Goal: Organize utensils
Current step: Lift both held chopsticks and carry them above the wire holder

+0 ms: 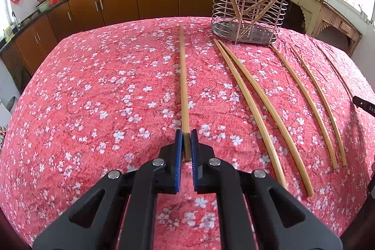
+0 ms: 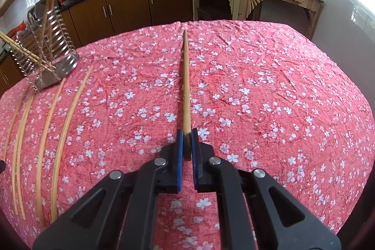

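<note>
Bamboo chopsticks are clamped one in each gripper, the left gripper (image 1: 186, 144) and right gripper (image 2: 186, 144) pinching the thick ends so tips point forward. That likely suits dropping them into the wire holder (image 1: 248, 13); others lie on the tablecloth (image 1: 117, 86) beside it.

Wire holder (image 2: 44, 48) motion-blurred; rightmost chopstick (image 1: 337, 72) faint, partly hidden by dark object (image 1: 365, 106).
</note>
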### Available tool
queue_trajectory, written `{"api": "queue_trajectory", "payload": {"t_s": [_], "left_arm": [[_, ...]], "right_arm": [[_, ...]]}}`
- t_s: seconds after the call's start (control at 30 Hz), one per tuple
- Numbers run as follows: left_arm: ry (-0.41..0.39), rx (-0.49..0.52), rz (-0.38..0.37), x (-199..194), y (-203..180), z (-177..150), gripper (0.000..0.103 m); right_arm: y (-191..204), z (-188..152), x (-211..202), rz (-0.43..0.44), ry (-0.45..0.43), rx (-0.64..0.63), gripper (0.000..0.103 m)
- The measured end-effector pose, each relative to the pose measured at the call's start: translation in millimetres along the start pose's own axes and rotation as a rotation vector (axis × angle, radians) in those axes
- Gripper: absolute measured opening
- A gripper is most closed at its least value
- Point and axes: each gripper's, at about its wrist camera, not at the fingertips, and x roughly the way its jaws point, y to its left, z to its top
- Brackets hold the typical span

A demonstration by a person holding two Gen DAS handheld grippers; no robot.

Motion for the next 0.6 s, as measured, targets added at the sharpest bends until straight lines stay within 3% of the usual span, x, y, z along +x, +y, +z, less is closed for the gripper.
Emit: {"api": "queue_trajectory", "payload": {"t_s": [0.2, 0.6], "left_arm": [[-0.071, -0.041, -0.008, -19, 18, -1, 0.007], [-0.426, -0.041, 0.006, -106, 24, 16, 0.007]], "right_arm": [[-7, 3, -36, 0.004, -0.116, 0.003, 0.008], [2, 27, -111, 0.012, -0.388, -0.026, 0.008]]}}
